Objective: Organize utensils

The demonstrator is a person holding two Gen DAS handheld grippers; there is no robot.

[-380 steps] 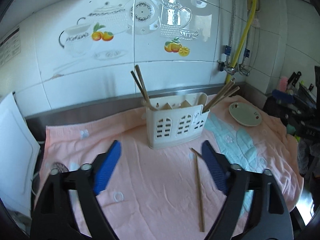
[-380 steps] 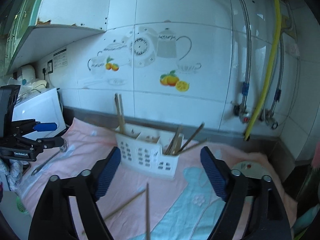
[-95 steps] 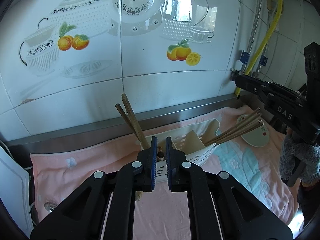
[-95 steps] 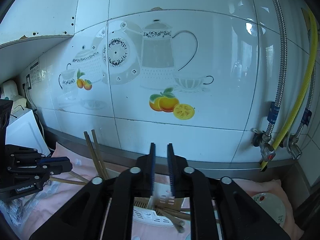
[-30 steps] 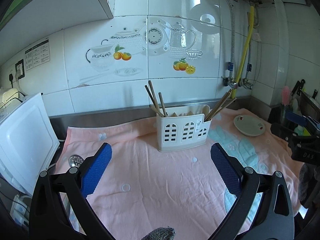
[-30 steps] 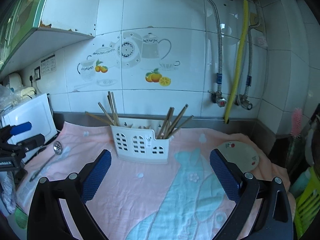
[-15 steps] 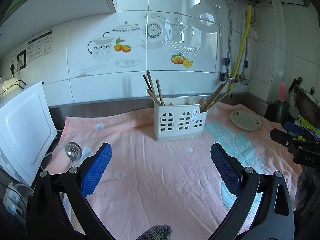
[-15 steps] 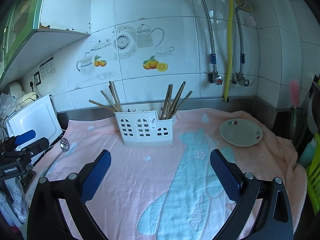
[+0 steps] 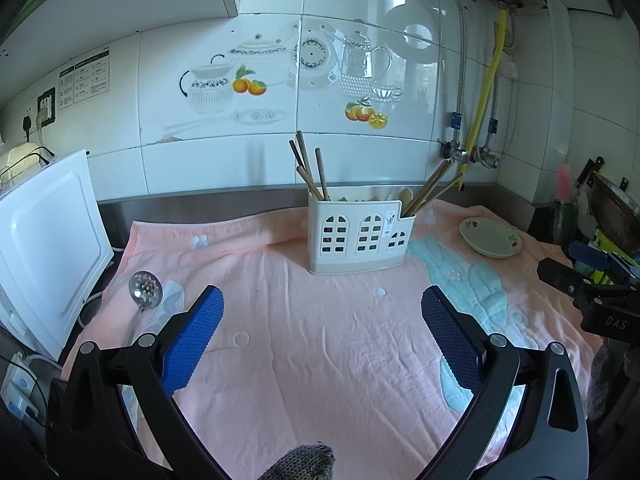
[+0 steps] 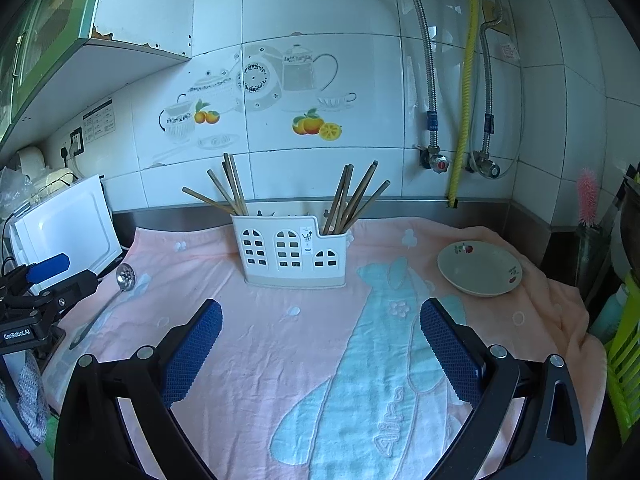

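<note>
A white utensil caddy (image 9: 358, 234) (image 10: 292, 252) stands on the pink towel near the back wall. Wooden chopsticks (image 9: 308, 170) (image 10: 230, 190) lean out of its left end, and a second bunch of chopsticks (image 9: 432, 190) (image 10: 356, 198) out of its right end. A slotted metal spoon (image 9: 145, 289) (image 10: 125, 275) lies flat on the towel at the left. My left gripper (image 9: 322, 314) hangs open and empty over the towel's front. My right gripper (image 10: 320, 320) is open and empty too, well short of the caddy.
A small flowered dish (image 9: 490, 238) (image 10: 479, 267) sits on the towel at the right. A white appliance (image 9: 44, 236) (image 10: 64, 226) stands at the left edge. Pipes and valves (image 10: 464, 120) run down the tiled wall. A pan and bottles (image 9: 608, 216) crowd the right side.
Both grippers have drawn slightly back and lower from the caddy over the last second and stayed open. About three seconds ago both were shut above the caddy, the left on a chopstick.
</note>
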